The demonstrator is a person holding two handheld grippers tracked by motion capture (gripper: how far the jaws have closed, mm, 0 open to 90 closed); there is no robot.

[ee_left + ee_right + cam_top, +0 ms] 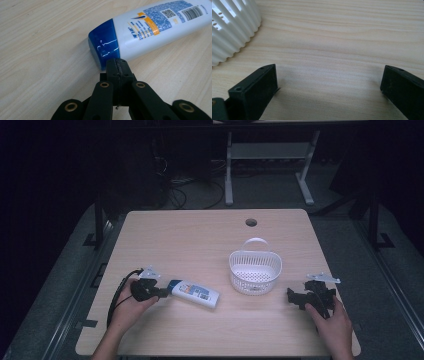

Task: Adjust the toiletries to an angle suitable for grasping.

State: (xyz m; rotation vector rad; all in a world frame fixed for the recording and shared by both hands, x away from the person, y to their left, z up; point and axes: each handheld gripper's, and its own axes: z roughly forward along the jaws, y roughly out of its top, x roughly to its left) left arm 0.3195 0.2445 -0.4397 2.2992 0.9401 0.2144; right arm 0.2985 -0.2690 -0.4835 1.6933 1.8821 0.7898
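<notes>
A white bottle (pixel 195 293) with a blue cap lies on its side on the wooden table (pixel 200 240), cap toward the left. In the left gripper view the blue cap (pixel 105 46) and the printed label of the bottle (pixel 160 22) are close up. My left gripper (pixel 117 61) is shut, jaws pressed together with nothing between them, tips right at the cap's edge. In the high view this left gripper (pixel 162 292) sits just left of the cap. My right gripper (pixel 292 297) rests open near the table's right front, nothing between its jaws (pixel 328 82).
A white slatted basket (pixel 255 270) with a handle stands empty at centre right, its wall (pixel 232 27) just left of my right gripper. A cable hole (pixel 251 222) is near the far edge. Dark floor and a desk frame lie beyond.
</notes>
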